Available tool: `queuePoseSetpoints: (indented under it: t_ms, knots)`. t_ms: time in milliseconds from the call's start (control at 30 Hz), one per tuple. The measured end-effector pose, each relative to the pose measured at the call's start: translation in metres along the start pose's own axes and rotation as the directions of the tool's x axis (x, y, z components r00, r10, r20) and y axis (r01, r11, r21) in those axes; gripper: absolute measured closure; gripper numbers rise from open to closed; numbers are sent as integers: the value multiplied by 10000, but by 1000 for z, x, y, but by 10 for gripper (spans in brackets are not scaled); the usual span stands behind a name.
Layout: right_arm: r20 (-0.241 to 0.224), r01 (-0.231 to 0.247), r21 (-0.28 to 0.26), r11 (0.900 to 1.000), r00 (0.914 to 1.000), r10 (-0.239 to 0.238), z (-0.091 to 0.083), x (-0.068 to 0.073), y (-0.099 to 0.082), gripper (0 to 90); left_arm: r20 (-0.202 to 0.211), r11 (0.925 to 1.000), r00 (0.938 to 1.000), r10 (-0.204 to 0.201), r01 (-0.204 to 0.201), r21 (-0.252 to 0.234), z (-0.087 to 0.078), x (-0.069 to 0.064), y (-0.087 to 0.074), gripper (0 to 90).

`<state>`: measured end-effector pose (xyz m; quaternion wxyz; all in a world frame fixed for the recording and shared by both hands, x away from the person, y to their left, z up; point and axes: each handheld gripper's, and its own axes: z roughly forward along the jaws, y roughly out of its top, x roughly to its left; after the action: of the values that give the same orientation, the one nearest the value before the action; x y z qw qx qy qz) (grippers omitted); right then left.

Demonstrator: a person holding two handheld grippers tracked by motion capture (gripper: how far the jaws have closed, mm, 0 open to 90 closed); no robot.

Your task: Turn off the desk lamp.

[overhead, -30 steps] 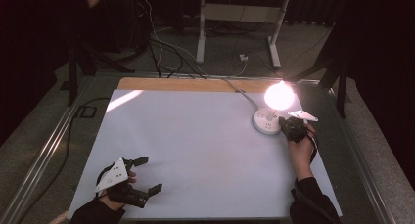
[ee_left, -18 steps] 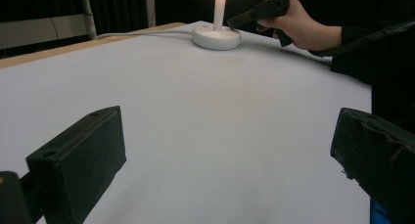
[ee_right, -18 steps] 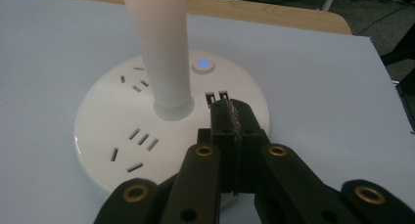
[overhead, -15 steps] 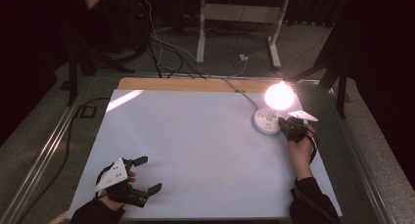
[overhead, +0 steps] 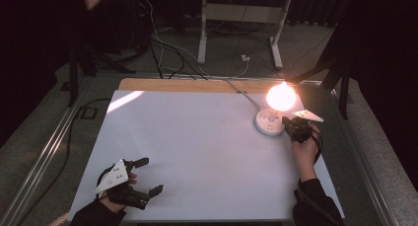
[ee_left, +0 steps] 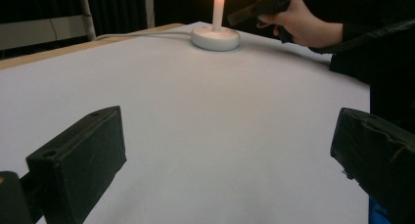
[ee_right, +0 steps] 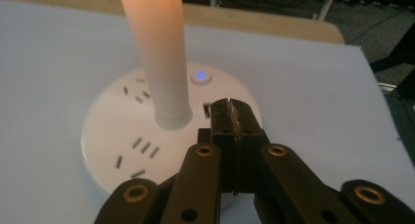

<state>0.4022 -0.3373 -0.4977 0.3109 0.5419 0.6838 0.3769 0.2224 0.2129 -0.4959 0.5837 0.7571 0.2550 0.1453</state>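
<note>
1. Nothing has shifted since a second ago: my right gripper point(overhead: 291, 128) still sits at the lamp base point(overhead: 268, 123) and my left gripper point(overhead: 140, 179) still rests at the near left corner of the surface point(overhead: 197, 152).
2. My right fingers point(ee_right: 230, 117) are clenched tight together with nothing between them. I hold them that way so the joined tips act as one blunt point for pressing.
3. Those tips hover over the top of the white round base, just beside the small button point(ee_right: 200, 77) that glows blue, and beside the lit stem point(ee_right: 159, 53). Whether they touch the base I cannot tell.
4. The lamp stands at the far right of the surface, its bulb point(overhead: 281, 96) glowing bright, its cord point(overhead: 241, 90) running off the far edge. The base also carries socket slots, so I judge I must aim carefully at the button and not the slots.
5. My left fingers point(ee_left: 78, 160) are spread wide and empty, well apart from the lamp. I keep that hand low and out of the way, since pressing a switch needs only one.
</note>
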Motion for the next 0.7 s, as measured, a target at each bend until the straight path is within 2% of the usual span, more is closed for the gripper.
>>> queuePoseSetpoints:
  t_ms: [100, 267, 700]
  knots:
    - [-47, 9, -225, 9997, 10000, -10, -6, 0, 6, 897, 3, 10000, 10000, 8, -8, 4, 0, 0, 0, 6]
    - [-49, 15, -291, 9996, 10000, -16, -8, 1, 9, 897, 1, 10000, 10000, 7, -7, -3, 0, 0, 0, 6]
    - [18, 151, 54, 9999, 9999, -151, 1, 3, 1, 896, 38, 10000, 10000, 1, -1, 7, 0, 0, 0, 6]
